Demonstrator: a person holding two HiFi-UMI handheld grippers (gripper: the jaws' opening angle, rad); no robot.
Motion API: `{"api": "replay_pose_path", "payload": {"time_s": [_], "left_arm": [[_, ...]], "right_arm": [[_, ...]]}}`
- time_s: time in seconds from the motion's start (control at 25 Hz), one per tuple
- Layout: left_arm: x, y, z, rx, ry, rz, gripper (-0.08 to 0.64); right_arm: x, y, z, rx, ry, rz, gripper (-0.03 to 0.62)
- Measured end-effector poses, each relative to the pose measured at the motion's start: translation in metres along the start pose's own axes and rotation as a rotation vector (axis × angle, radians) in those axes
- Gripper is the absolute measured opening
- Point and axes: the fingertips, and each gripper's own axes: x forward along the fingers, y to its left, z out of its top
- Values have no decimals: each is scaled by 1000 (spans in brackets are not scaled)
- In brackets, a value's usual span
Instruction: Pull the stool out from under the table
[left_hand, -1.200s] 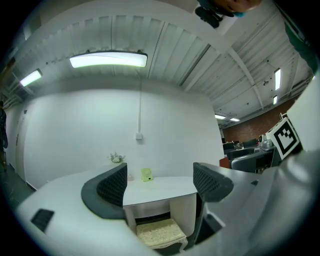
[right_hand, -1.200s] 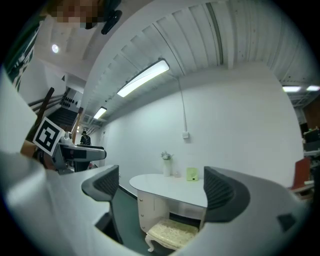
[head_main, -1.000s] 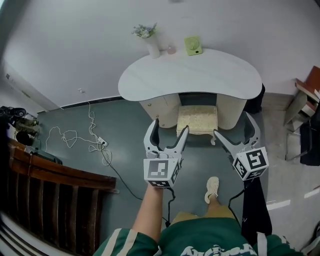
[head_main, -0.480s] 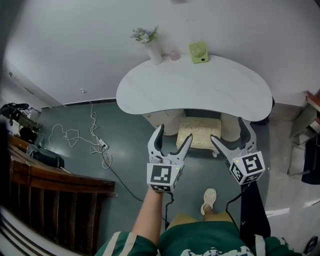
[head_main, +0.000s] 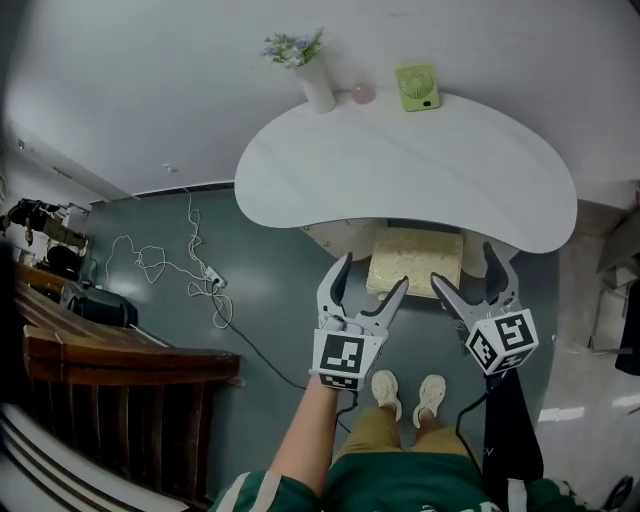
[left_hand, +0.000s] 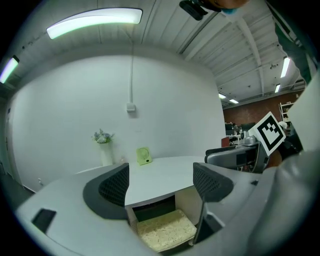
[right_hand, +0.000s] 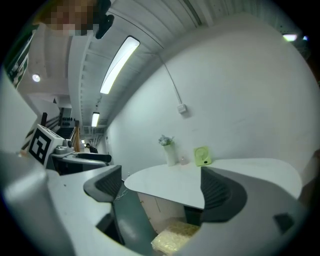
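Both grippers held just short of the stool, nothing gripped.
Your left gripper: jaws wide apart, empty. Right gripper: jaws closing w/ nothing btwn them. Stool sits tucked under the white table; vase & green fan at its far edge.

Smooth matt white surface, stool seat of nubby cream cloth, smooth grey-green floor with faint sheen, dark varnished wooden furniture, green plastic fan, smooth white vase.
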Motion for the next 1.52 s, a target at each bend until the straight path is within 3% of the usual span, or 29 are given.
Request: {"api": "replay_pose_path", "payload": {"time_s": [0.28,0.52,0.76,0.92,1.16,1.4,1.52], "left_arm": [[41,42,-40,-77,10,-77,399],[71,60,-102,-166,91,-194,398],[90,69,-163,-296,174,-279,397],[96,70,-209,-342,245,-298,396],[105,62,-271,-569,334,-332,390],[111,39,-332,-770,416,-399,347],[117,36,-358,-905,413,-385,348]], "right_arm": [[48,-3,-47,11,77,-81,505],[74,0,-102,103,148,-121,480],[90,-8,-154,295,180,-160,421],[93,-15,-195,404,197,-218,386],[88,-29,-263,599,217,-322,360],[86,-25,-335,713,295,-277,331],[84,-33,-364,804,266,-269,333]]}}
